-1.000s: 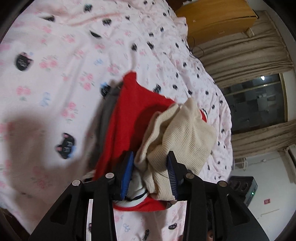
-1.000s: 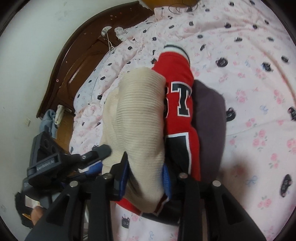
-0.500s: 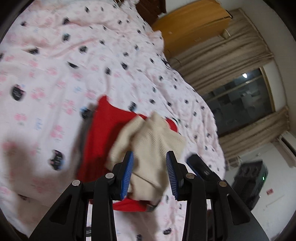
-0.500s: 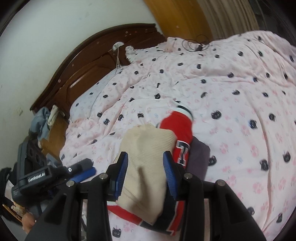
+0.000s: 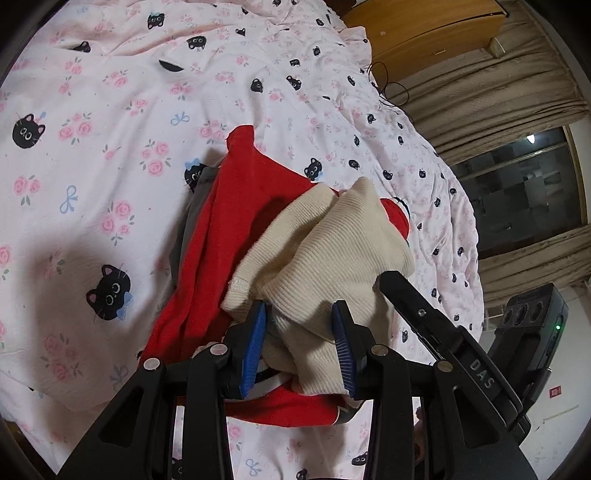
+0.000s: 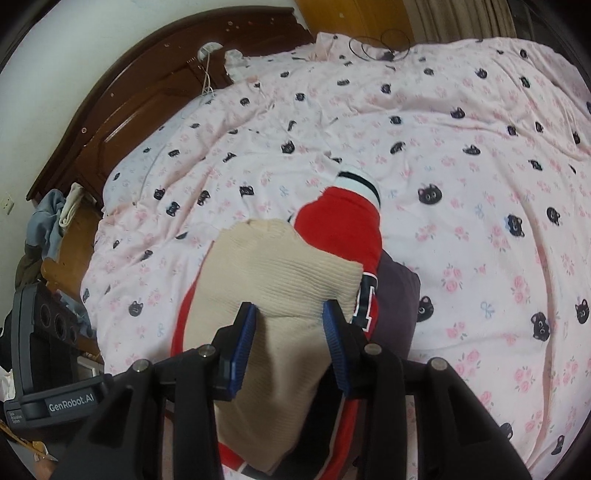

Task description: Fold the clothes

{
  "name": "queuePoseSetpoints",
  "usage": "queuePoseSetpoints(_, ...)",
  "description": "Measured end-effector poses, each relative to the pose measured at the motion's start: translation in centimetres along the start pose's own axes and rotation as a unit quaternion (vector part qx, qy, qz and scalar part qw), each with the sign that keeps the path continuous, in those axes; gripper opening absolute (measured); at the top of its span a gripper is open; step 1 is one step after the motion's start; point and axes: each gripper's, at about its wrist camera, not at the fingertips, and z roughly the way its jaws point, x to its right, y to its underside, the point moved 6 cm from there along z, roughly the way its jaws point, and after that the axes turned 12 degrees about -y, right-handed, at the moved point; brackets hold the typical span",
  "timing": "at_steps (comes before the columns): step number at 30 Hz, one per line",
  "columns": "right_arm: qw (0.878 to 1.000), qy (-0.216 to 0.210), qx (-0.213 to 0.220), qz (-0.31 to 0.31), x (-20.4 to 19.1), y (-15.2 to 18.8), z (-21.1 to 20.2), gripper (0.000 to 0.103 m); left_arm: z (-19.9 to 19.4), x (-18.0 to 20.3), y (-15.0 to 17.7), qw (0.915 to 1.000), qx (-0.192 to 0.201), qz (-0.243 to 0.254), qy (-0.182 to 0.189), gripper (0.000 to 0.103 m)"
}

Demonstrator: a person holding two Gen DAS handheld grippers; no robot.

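Observation:
A cream ribbed sweater [image 5: 332, 251] lies bunched on top of a red jersey [image 5: 236, 221] with a dark grey garment [image 5: 192, 221] under it, all on the pink cat-print bed cover [image 5: 110, 110]. My left gripper [image 5: 299, 310] is shut on the sweater's near edge, with fabric gathered between its blue pads. From the other side, my right gripper [image 6: 290, 308] is shut on the cream sweater [image 6: 280, 273], whose cloth fills the gap between its pads. Beside it show the red jersey [image 6: 347, 225] with its striped cuff and the grey garment [image 6: 399, 295].
A dark wooden headboard [image 6: 129, 110] closes the bed's far left. Loose clothes [image 6: 51, 218] hang at the bedside. A wooden cabinet [image 5: 424, 33], beige curtains [image 5: 498, 85] and a dark window [image 5: 517, 177] stand beyond the bed. A black cable [image 6: 380, 44] lies at the far edge.
Half a second ago both views stood farther back from the pile; now they are close over it again. The cream sweater has stayed between both pairs of pads throughout.

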Motion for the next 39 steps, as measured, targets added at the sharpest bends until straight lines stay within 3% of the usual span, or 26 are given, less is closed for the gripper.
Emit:
queuePoseSetpoints(3,1.000,-0.005,0.011,-0.017,-0.9,-0.1,-1.2,0.040,-0.7,0.1,0.2,1.0000,0.009,0.002,0.003,0.033)
queuePoseSetpoints(5,0.999,0.002,0.021,-0.038,-1.9,0.2,-2.5,0.052,-1.4,0.4,0.2,0.9998,0.018,0.007,0.003,0.050)
queuePoseSetpoints(8,0.997,0.018,0.040,-0.067,-3.3,0.8,-4.7,0.064,-2.7,1.0,0.1,0.9986,0.046,0.025,0.002,0.062)
queuePoseSetpoints(11,0.993,0.041,0.054,-0.096,-4.7,2.1,-7.1,0.071,-4.4,1.7,0.5,0.9956,0.076,0.053,-0.016,0.064)
queuePoseSetpoints(15,0.990,0.059,0.051,-0.118,-6.1,4.5,-9.4,0.073,-6.4,2.2,1.8,0.9881,0.111,0.093,-0.052,0.066)
queuePoseSetpoints(23,0.982,0.109,0.071,-0.137,-7.9,9.6,-13.7,0.085,-10.6,1.6,6.6,0.9640,0.168,0.156,-0.135,0.066)
queuePoseSetpoints(28,0.984,0.103,0.078,-0.118,-8.3,12.6,-15.9,0.085,-14.8,0.2,9.9,0.9552,0.211,0.162,-0.130,0.069)
queuePoseSetpoints(32,0.987,0.096,0.082,-0.101,-8.7,15.2,-17.5,0.085,-16.4,-0.6,12.1,0.9490,0.219,0.172,-0.148,0.069)
queuePoseSetpoints(39,0.980,0.109,0.114,-0.124,-11.1,19.0,-21.4,0.086,-18.0,-1.0,15.2,0.9430,0.232,0.189,-0.145,0.069)
